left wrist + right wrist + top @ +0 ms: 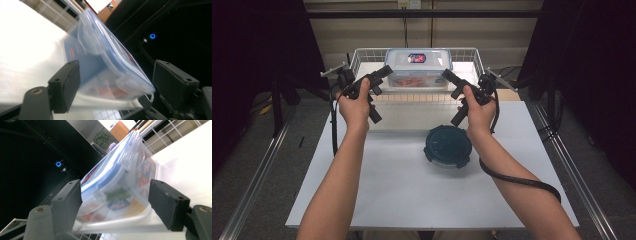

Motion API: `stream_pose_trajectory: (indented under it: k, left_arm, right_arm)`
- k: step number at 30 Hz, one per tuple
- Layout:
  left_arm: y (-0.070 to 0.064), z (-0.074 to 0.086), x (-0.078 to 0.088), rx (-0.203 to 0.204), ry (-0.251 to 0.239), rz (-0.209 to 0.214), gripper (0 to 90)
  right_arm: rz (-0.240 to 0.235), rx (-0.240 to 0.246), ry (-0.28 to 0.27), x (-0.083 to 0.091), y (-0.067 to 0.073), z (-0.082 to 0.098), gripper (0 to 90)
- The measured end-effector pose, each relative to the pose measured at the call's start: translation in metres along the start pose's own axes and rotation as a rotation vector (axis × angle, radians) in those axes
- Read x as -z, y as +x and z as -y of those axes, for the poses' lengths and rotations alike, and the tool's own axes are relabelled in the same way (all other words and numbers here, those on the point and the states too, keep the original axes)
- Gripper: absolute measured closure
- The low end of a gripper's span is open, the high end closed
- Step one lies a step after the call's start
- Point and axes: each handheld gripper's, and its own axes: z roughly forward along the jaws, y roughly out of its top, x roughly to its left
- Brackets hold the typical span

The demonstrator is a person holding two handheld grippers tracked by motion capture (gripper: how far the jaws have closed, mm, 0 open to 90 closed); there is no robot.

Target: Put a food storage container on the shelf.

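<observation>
A: How are the claws standing?

B: Both are standing wide and released. The left gripper [385, 71] is sitting just off the left end of the clear lidded box [418, 69], and the right gripper [447, 75] is sitting just off its right end. In the left gripper view the box's end [105, 67] is lying between the two black pads with a gap showing on both sides. The right gripper view is showing the same thing: the box [120, 187] between the pads, neither one pressing on it.

A: So nothing is being held?

B: Nothing is being gripped.

A: Where is the box sitting, and which way is it running?

B: It is resting in the white wire basket [472, 53] at the far edge of the table [402, 195], lid up, its long axis running left to right across the table.

A: Any writing on it?

B: A dark label with red is showing on the lid, and coloured stickers are showing on the end wall, but everything is too blurred to read.

A: Anything else close by?

B: A round dark teal lid [447, 145] is lying flat on the table, under the right hand [478, 111].
</observation>
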Motion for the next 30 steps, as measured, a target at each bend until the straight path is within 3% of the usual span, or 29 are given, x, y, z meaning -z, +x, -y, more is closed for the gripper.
stream_pose_trajectory:
  k: [2,18,30]
  left_arm:
    - [-0.001,0.003,0.001,0.014,0.019,0.009,19.7]
    - [0.002,0.036,0.008,-0.003,0.062,0.018,13.7]
    - [0.011,0.061,0.013,-0.042,0.120,0.008,9.8]
  right_arm:
    - [-0.008,0.000,0.006,0.003,0.000,0.002,25.8]
    - [-0.020,0.003,0.041,0.031,-0.016,0.018,23.8]
    - [-0.028,0.040,0.072,0.051,-0.030,0.029,22.3]
